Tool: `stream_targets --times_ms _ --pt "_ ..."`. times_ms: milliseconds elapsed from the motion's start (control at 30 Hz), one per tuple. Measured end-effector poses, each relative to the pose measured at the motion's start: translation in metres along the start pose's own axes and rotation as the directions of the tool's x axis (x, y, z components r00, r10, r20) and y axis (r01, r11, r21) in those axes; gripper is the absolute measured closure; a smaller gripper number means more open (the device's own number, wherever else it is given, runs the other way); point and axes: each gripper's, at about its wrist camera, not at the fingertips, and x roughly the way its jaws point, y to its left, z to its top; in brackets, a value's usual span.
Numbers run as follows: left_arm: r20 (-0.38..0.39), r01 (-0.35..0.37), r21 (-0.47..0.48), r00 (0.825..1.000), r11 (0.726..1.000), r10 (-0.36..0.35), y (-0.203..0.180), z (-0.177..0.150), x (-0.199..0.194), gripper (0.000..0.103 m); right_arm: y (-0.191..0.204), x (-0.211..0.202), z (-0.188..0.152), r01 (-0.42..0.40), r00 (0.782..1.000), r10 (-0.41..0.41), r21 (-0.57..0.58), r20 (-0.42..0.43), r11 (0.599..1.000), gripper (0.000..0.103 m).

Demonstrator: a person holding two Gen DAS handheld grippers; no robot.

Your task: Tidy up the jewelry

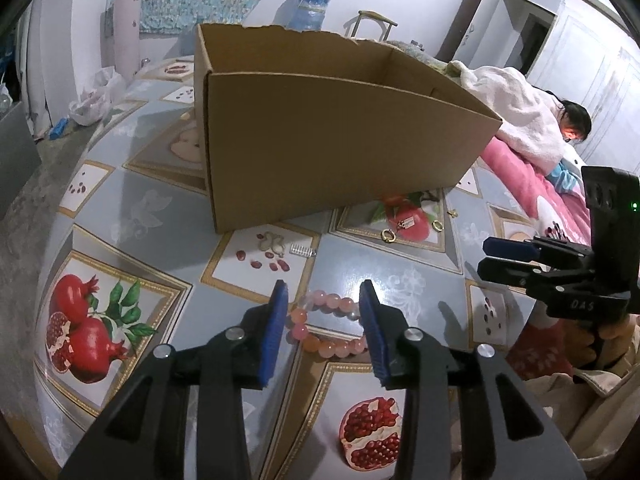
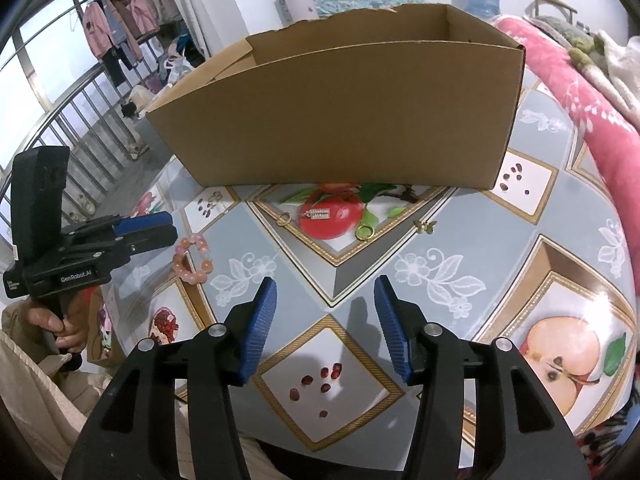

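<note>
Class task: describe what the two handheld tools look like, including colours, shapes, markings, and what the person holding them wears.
Both the left tool and the right tool have black scissor-like arms with silver rivets and ribbed blue pads. Each body is a black block on a handle; one is printed "GenRobot.AI", the other shows a green light. The sleeve is beige.

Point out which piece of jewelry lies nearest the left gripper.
The pink bead bracelet, lying between the open left gripper. The gold rings and silver charm lie farther off, near the cardboard box.
</note>
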Motion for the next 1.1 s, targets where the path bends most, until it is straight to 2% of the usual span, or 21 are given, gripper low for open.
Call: stream_targets --times_ms 267,467,667,933,1100 --pt "-0.003 -0.074 0.068 0.997 0.995 0.074 -0.016 0.009 0.018 0.067 0.002 0.004 0.002 -0.001 1.0 0.001 -0.009 0.011 1.0 0.054" --pt "-0.005 -0.122 0.074 0.992 0.99 0.123 -0.014 0.019 0.033 0.067 0.003 0.007 0.004 -0.011 1.0 0.011 -0.017 0.017 1.0 0.054" --pt "-0.031 -0.124 0.095 0.991 0.988 0.128 -0.008 0.025 0.048 0.067 0.002 0.011 0.007 -0.024 0.999 0.024 -0.021 0.021 1.0 0.054" --pt "-0.029 -0.107 0.143 0.993 0.984 0.113 -0.009 0.027 0.053 0.073 -0.001 0.018 0.01 -0.033 0.999 0.033 -0.007 0.013 0.999 0.054" --pt "-0.044 -0.117 0.189 0.991 0.975 0.127 -0.011 0.027 0.053 0.075 -0.002 0.02 0.012 -0.038 0.999 0.038 0.001 0.009 0.999 0.054"
